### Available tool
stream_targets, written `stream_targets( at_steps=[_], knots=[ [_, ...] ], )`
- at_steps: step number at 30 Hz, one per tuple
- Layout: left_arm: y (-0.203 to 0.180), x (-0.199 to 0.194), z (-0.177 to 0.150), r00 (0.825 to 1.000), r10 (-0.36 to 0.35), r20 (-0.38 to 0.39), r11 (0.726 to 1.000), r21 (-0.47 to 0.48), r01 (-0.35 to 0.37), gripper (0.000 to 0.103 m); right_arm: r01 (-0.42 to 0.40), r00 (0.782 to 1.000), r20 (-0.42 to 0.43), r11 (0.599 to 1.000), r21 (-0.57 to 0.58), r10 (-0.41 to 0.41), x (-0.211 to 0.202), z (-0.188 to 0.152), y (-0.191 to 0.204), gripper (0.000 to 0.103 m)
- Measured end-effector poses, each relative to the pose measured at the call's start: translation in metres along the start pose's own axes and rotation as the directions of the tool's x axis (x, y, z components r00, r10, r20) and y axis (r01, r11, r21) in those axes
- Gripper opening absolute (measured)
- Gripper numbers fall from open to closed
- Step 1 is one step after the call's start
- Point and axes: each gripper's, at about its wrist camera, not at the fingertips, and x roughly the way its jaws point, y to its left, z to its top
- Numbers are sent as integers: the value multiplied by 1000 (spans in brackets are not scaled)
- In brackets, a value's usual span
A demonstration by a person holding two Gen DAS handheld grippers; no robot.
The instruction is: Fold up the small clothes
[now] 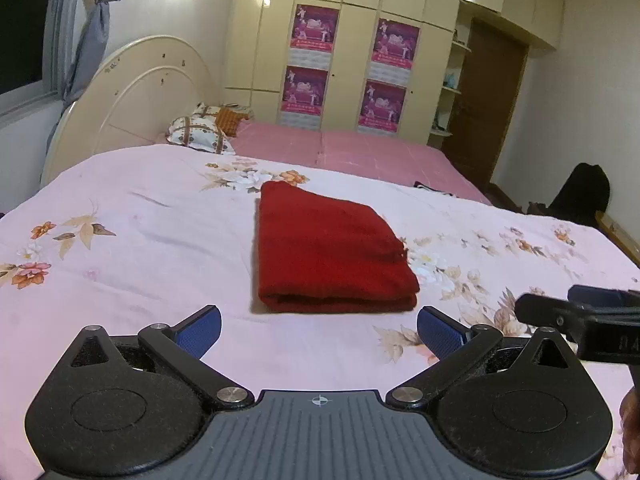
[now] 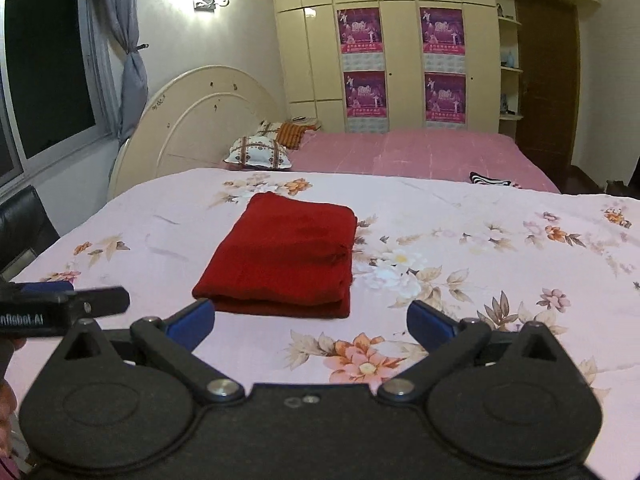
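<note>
A bed (image 1: 160,208) with a floral sheet filled the room. A folded red cloth (image 1: 324,248) lay at its middle. The left gripper (image 1: 318,330) and right gripper (image 2: 310,322) hovered near it, jaws spread, empty.

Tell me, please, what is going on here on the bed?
A person holds a two-finger gripper in each hand over a floral bedsheet. A red cloth lies folded into a neat rectangle on it. The left gripper and right gripper are both wide open, short of the cloth and holding nothing. The fold looks done.
</note>
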Motion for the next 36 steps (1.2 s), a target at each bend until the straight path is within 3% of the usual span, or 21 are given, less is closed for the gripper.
stream_targets(
  at_steps=[36],
  knots=[
    [1,-17,-2,1000,-11,11,1000,14,11,103,2,1000,11,1000,-11,-2,-9,-7,8,102]
  ],
)
